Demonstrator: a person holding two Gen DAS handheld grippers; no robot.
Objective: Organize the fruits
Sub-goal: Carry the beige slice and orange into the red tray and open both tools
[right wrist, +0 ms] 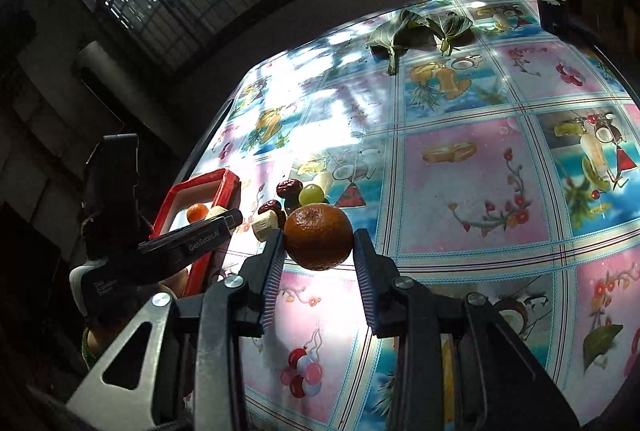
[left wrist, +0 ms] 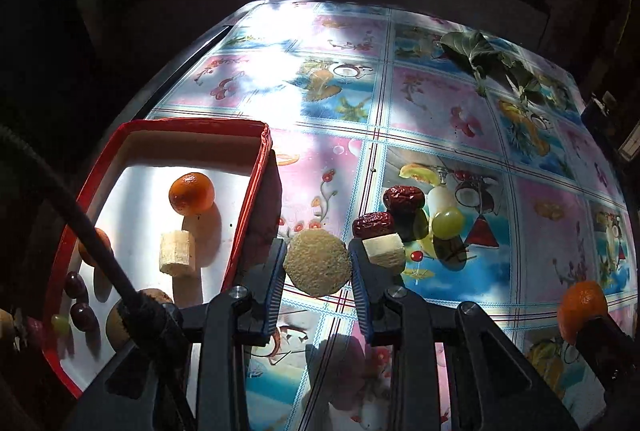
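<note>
1. The left gripper (left wrist: 318, 263) is clamping a round, pale, rough-skinned fruit (left wrist: 317, 262) between its blue-ribbed pads, carrying it clear of the tablecloth (left wrist: 440, 103) just right of the red tray (left wrist: 256, 175); judged, this fruit is heading for the tray.
2. The right gripper (right wrist: 319, 237) is gripping a mandarin (right wrist: 318, 236) at its widest girth, a hold suited to stopping a sphere from rolling out.
3. Lying just beyond the left gripper, loose fruit is waiting on the cloth: a banana piece (left wrist: 383, 249), two red dates (left wrist: 403, 197), and a green grape (left wrist: 447, 222), clustered and partly touching.
4. The tray, at near left, is collecting sorted items: another mandarin (left wrist: 191, 193), a banana chunk (left wrist: 176, 252), dark grapes (left wrist: 82, 316) and more, partly hidden by a black cable (left wrist: 80, 223).
5. Green leaves (left wrist: 476, 55) are lying at the far right, well apart from the fruit.
</note>
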